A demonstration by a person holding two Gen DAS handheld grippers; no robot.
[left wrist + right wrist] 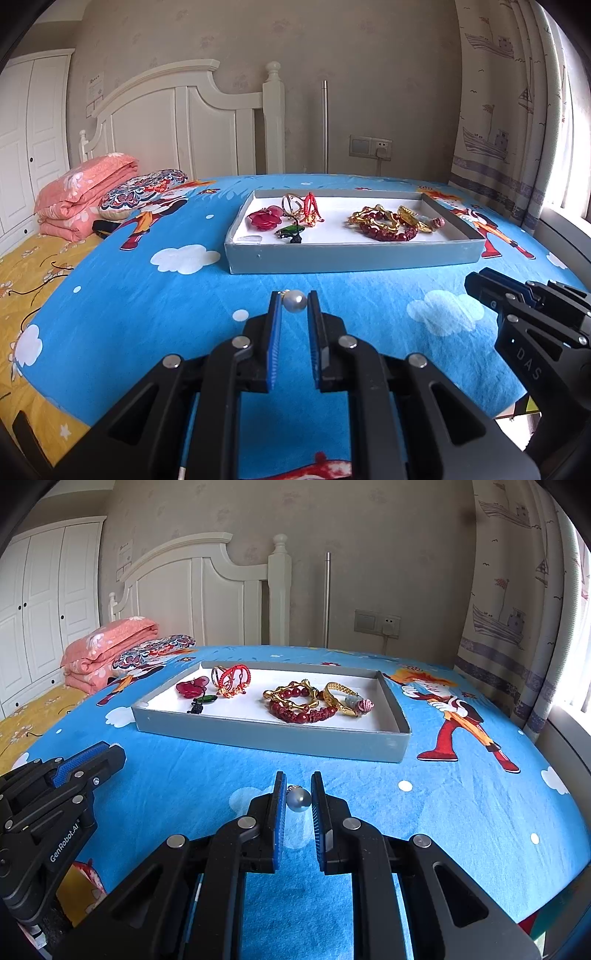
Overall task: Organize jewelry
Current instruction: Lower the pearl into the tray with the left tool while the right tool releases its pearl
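Bedroom scene: blue cartoon bedspread (147, 295) carrying a grey tray (351, 254) of bracelets (384, 223) and pendants (264, 219) at upper centre. Left tool (294, 301) pinches a white pearl (294, 301) at frame centre. Right tool (298, 798) pinches a bluish, possibly grey, pearl (298, 799), below the tray.

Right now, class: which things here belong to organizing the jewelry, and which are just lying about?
Part of the job:
- white pearl in left gripper
- grey pearl in right gripper
- grey tray
- red bead bracelets
- gold bangle

Lying about:
- pink quilt
- patterned pillow
- curtain
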